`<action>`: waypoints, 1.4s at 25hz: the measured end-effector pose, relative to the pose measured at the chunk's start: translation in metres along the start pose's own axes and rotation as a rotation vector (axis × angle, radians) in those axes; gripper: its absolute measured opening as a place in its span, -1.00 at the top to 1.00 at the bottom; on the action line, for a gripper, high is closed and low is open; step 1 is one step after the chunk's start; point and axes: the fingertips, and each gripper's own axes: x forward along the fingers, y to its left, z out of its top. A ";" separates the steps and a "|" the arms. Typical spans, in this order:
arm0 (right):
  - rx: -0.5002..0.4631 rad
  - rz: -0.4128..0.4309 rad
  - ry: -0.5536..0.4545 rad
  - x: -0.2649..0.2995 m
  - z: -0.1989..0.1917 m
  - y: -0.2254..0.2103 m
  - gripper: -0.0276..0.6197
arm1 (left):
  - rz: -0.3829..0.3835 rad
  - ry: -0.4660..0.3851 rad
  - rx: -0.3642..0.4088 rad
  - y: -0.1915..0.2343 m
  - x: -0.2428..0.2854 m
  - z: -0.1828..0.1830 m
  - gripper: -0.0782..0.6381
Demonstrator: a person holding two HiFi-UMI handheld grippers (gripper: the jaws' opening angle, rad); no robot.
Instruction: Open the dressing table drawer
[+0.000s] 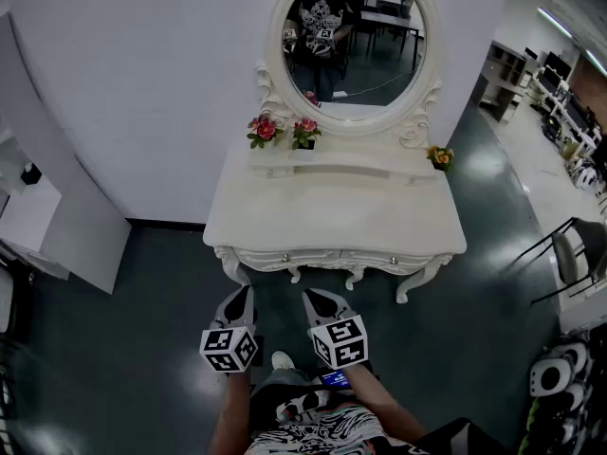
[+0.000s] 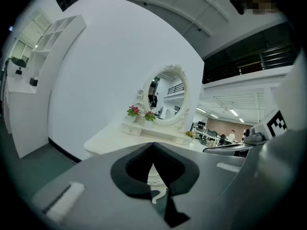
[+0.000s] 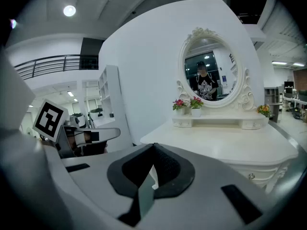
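The white dressing table (image 1: 332,211) stands against the wall with an oval mirror (image 1: 353,36) on top. Its drawer fronts (image 1: 313,257) run along the near edge and look closed, with small knobs (image 1: 285,258) (image 3: 251,176). My left gripper (image 1: 244,294) and right gripper (image 1: 312,298) hang side by side over the floor, just short of the table's front, tips pointing at it. Both are shut on nothing, as the left gripper (image 2: 153,144) and the right gripper (image 3: 153,145) views show, with jaws meeting at the tip. Neither touches the table.
Two pink flower pots (image 1: 285,131) and a small yellow one (image 1: 439,156) sit on the table's raised back shelf. A white shelf unit (image 1: 57,226) stands at the left, a black chair (image 1: 579,254) at the right, and white gear (image 1: 560,377) lies at the bottom right.
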 end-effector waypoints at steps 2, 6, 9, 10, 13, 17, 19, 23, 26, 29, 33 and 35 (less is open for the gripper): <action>0.002 -0.002 0.002 0.000 -0.001 -0.001 0.91 | 0.004 -0.001 -0.005 0.001 0.000 0.000 0.78; 0.005 -0.002 0.002 0.000 0.001 -0.007 0.91 | 0.007 -0.012 -0.009 0.001 0.004 0.005 0.78; 0.023 -0.012 0.006 0.001 0.001 -0.016 0.91 | 0.008 -0.020 -0.023 0.000 0.011 0.007 0.78; 0.033 -0.022 0.009 0.001 0.000 -0.020 0.91 | 0.007 -0.020 -0.028 -0.001 0.012 0.007 0.78; 0.046 -0.047 0.016 0.008 0.000 -0.034 0.90 | 0.014 -0.023 -0.030 0.000 0.020 0.008 0.78; 0.055 -0.044 0.019 0.032 0.005 -0.048 0.64 | 0.046 -0.012 -0.009 0.013 0.041 0.007 0.78; 0.050 -0.049 0.029 0.052 0.008 -0.057 0.63 | 0.057 -0.003 -0.001 0.025 0.058 0.008 0.78; 0.050 -0.058 0.050 0.107 0.021 -0.080 0.61 | 0.069 0.005 -0.002 0.060 0.108 0.019 0.78; 0.056 -0.072 0.082 0.160 0.034 -0.098 0.61 | 0.061 0.035 -0.022 0.091 0.157 0.026 0.78; 0.059 -0.092 0.117 0.215 0.050 -0.115 0.58 | 0.033 0.072 -0.023 0.118 0.206 0.036 0.78; 0.066 -0.122 0.156 0.285 0.065 -0.135 0.55 | -0.005 0.105 -0.016 0.156 0.267 0.049 0.78; 0.068 -0.134 0.168 0.315 0.071 -0.143 0.54 | -0.024 0.122 -0.011 0.170 0.294 0.052 0.78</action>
